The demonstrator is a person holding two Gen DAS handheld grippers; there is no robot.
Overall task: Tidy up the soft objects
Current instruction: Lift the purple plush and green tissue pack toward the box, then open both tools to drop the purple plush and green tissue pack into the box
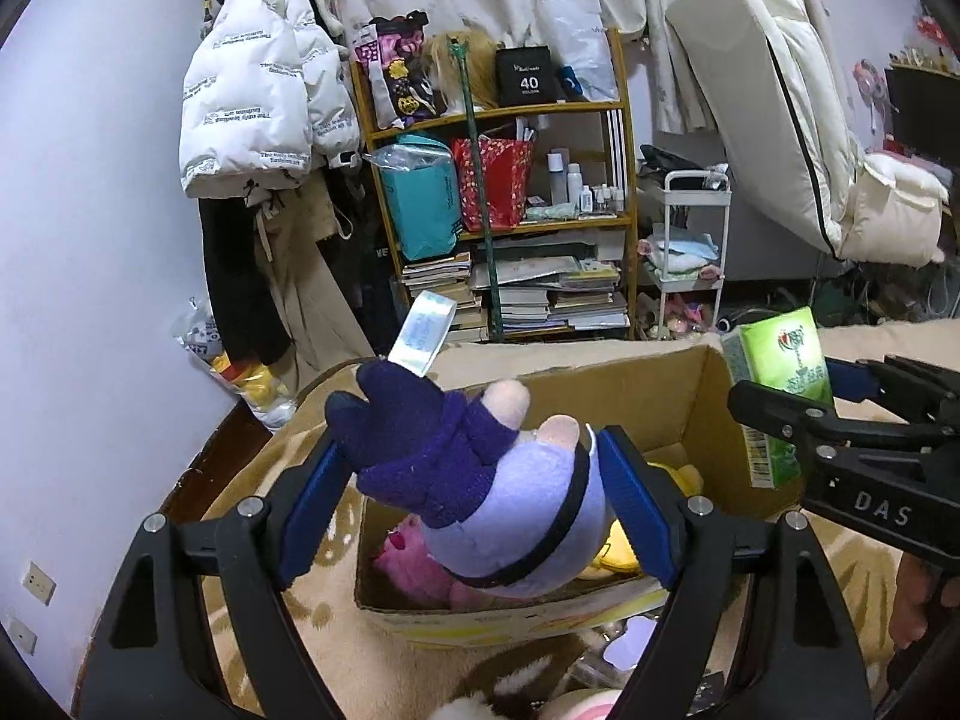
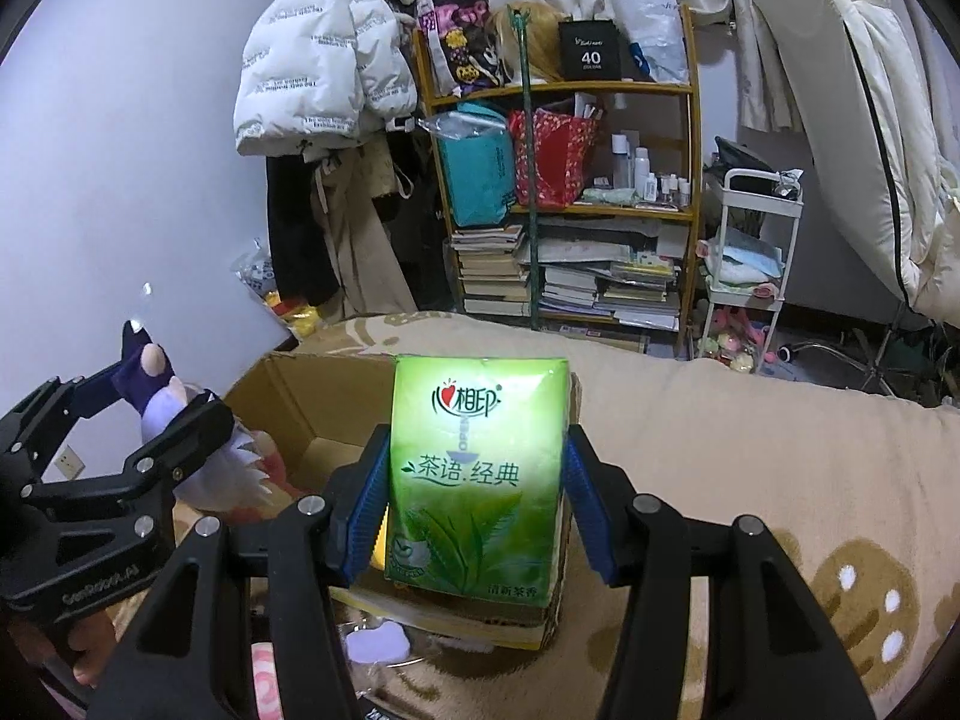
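Cluttered bedroom; a beige patterned blanket [image 2: 750,480] carries an open cardboard box [image 1: 600,384]; the left tool [image 1: 474,510] grips a purple plush doll [image 1: 480,480] at frame centre, long axis running toward the upper left, above the box; the right tool [image 2: 474,498] clamps an upright green tissue pack [image 2: 474,480] over the box's right corner; a bookshelf [image 1: 498,222] stands behind.

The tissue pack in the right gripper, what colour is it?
Green, with leaf print; the tissue pack shows best in the right wrist view.
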